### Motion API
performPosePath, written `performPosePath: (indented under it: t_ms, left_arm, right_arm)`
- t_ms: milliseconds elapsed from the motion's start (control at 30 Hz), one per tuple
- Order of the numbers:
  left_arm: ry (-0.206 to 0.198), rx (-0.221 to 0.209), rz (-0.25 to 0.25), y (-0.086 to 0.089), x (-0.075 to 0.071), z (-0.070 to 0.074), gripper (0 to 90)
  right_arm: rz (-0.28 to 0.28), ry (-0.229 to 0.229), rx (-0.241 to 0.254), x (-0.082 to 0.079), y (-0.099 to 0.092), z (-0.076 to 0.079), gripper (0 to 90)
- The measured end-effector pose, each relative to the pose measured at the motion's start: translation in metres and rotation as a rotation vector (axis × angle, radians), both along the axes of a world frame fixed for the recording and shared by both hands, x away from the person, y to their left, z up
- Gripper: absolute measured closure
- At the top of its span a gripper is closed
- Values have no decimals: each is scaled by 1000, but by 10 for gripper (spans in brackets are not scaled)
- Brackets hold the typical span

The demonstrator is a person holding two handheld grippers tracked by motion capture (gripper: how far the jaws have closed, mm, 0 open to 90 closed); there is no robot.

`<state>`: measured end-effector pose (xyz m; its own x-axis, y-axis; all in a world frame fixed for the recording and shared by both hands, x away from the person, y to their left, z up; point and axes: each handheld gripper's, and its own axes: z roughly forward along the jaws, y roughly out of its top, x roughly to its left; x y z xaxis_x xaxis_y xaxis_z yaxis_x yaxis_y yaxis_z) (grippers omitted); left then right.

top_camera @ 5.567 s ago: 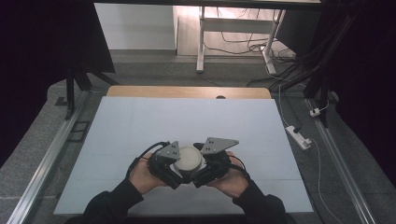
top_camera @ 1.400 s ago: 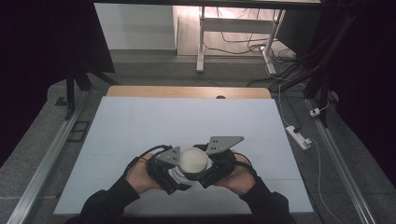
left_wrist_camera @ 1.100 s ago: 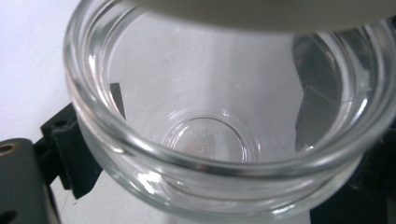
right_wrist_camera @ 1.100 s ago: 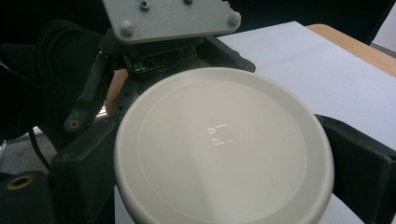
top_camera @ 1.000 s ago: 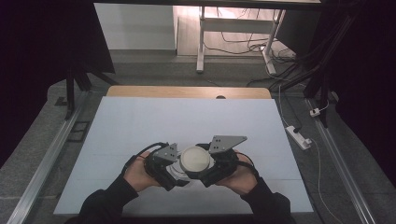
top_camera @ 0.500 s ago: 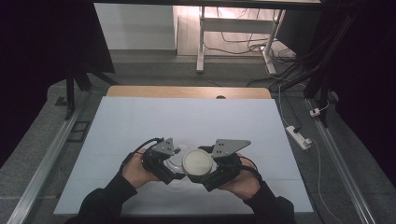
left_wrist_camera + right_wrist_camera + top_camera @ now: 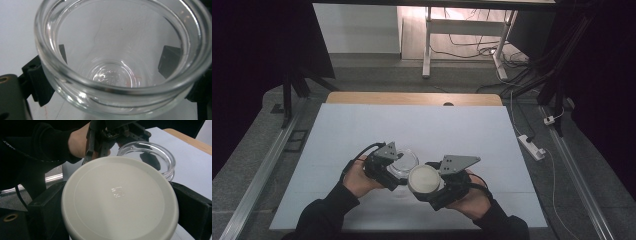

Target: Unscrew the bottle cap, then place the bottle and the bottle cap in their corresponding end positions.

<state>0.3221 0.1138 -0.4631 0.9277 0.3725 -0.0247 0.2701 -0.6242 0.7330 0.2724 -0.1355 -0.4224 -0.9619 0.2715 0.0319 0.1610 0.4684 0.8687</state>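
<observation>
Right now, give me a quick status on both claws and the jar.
Left claw shut on glass jar, jar open. Right claw shut on white lid, off and beside the jar. Table nothing in the way.

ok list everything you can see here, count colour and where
glass jar: 1, clear, open and empty, near middle of the table, between the left jaws
lid: 1, off-white, round, just right of the jar, between the right jaws
table: 1, pale blue-grey top, wooden far edge
power strip: 1, white, floor right of the table
left gripper: 1, black, shut on the jar
right gripper: 1, black, shut on the lid
hands: 2, dark sleeves, near edge
</observation>
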Motion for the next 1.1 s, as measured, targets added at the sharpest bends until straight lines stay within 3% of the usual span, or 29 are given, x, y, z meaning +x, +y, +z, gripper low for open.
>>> performPosePath:
  t_ms: [533, 1100]
  left_arm:
    - [-20, -12, 52, 2, 15, 6, 78]
    - [-36, -27, 66, -5, 37, 10, 78]
  right_arm:
    - [7, 3, -16, -7, 3, -9, 76]
    - [-13, 24, -26, -8, 4, -28, 76]
